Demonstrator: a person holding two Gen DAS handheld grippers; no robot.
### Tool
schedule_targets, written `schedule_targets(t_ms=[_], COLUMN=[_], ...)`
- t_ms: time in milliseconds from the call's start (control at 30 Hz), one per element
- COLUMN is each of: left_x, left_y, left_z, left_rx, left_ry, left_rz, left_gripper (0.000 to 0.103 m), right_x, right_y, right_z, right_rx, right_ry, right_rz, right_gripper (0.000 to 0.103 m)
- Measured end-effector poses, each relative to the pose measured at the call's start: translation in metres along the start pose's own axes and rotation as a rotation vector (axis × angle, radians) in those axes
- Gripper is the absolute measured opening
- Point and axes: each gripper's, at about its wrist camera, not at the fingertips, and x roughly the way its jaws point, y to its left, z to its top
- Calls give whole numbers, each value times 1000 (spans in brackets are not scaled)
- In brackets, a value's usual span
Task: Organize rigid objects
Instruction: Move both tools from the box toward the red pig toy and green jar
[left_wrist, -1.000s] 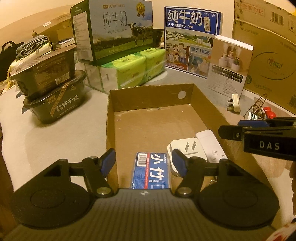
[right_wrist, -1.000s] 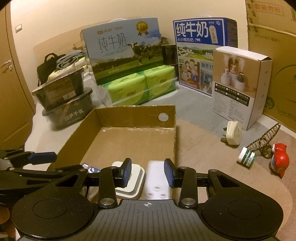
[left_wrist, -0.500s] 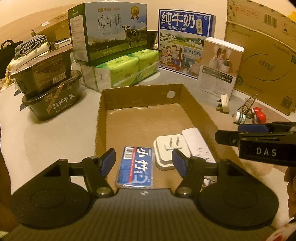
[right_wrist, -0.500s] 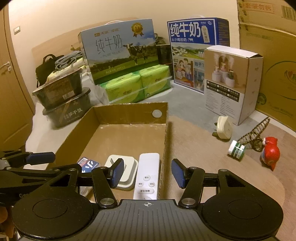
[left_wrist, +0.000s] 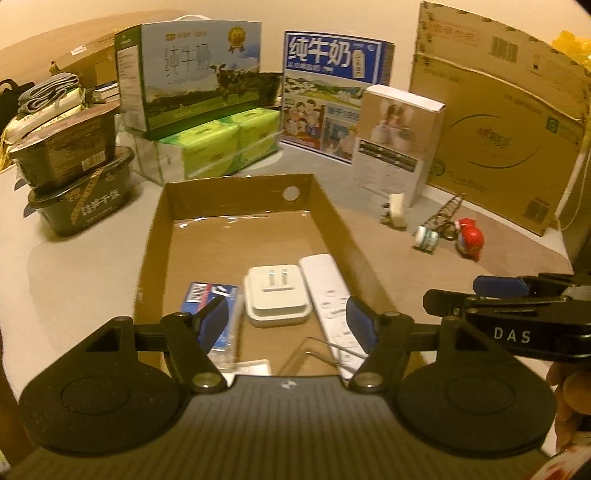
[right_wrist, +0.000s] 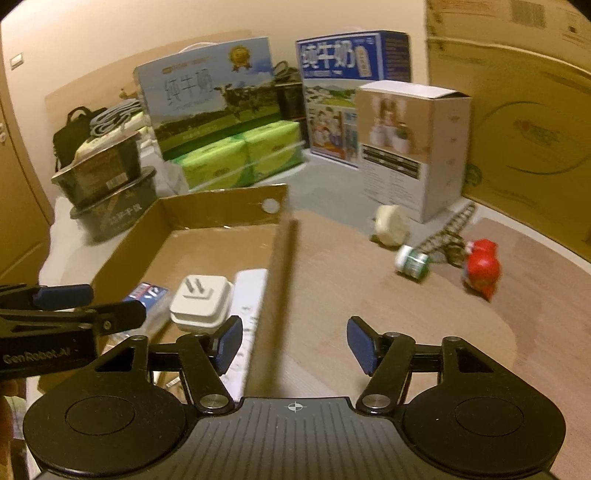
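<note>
An open cardboard tray (left_wrist: 236, 192) (right_wrist: 221, 205) holds a blue card pack (left_wrist: 207, 295) (right_wrist: 147, 291), a white plug adapter (left_wrist: 275, 295) (right_wrist: 201, 301) and a white remote (left_wrist: 325, 284) (right_wrist: 251, 291). My left gripper (left_wrist: 288, 325) is open and empty above the tray's near end. My right gripper (right_wrist: 293, 341) is open and empty over the tray's right wall. Loose on the mat to the right lie a white plug (left_wrist: 397, 210) (right_wrist: 389, 225), a small green-labelled bottle (left_wrist: 426, 238) (right_wrist: 412, 260), a wire ladder-like ornament (left_wrist: 445, 212) (right_wrist: 448, 232) and a red figurine (left_wrist: 471, 240) (right_wrist: 482, 266).
Milk cartons (left_wrist: 192, 74) (left_wrist: 334, 92), green tissue packs (left_wrist: 221, 146), a white product box (left_wrist: 397, 140) and large cardboard boxes (left_wrist: 498, 122) stand behind. Stacked black food tubs (left_wrist: 77, 184) sit at the left. A clear plastic piece (left_wrist: 314, 354) lies at the tray's near end.
Both grippers have drawn back from the tray. The right gripper has let go of the white remote, opened wider and shifted right over the tray wall. The remote lies in the tray.
</note>
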Motion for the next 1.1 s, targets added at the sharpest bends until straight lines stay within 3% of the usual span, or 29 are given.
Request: schedule_targets(t_ms=[333, 1100], left_x=[-11, -9], left_y=[-44, -115], left_z=[-4, -1], left_rx=[14, 85], left_ry=[-11, 1], left_rz=[-47, -125], left_gripper=[73, 76], right_x=[-35, -90], right_y=[-47, -133], right_z=[-15, -31], right_rx=[70, 214], right_ry=[4, -23], right_rz=[-68, -176], right_gripper=[74, 76])
